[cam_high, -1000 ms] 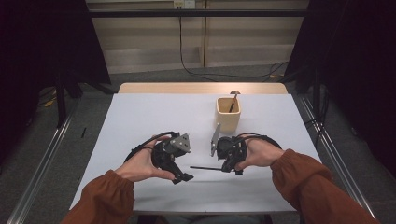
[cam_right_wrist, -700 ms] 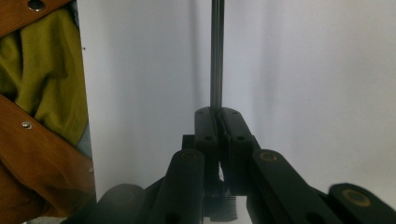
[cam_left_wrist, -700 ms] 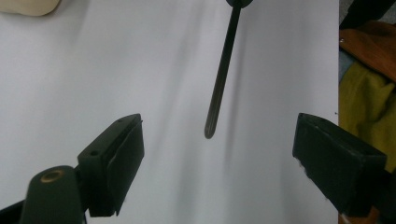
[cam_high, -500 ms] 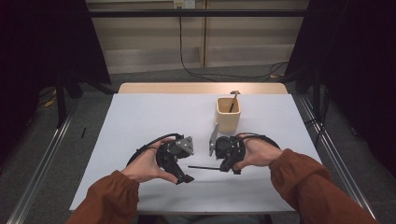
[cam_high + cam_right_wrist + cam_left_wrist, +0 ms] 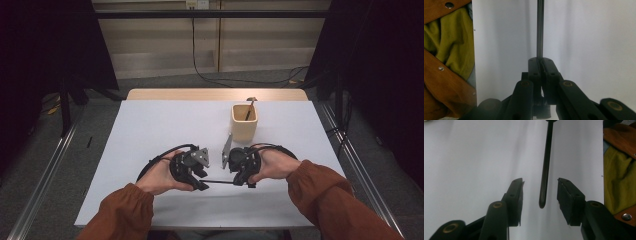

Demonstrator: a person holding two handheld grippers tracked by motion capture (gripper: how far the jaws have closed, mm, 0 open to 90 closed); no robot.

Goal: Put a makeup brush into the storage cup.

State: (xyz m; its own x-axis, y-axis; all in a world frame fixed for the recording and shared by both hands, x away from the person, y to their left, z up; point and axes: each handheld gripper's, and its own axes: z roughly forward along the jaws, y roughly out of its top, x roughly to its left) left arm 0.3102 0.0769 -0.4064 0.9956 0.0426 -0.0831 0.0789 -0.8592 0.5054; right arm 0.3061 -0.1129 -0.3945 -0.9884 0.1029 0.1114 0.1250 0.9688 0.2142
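Black rod (image 5: 220, 181) spans the gap between my two grippers low over the white table (image 5: 150, 130), near the cup (image 5: 244, 122). From my left gripper (image 5: 540, 188), the rod's free end (image 5: 543, 195) hangs between jaws that have just been closing but don't touch it yet; I should centre it before pinching. My right gripper (image 5: 540, 60) is clamped on the rod (image 5: 539, 27) and should hold steady.
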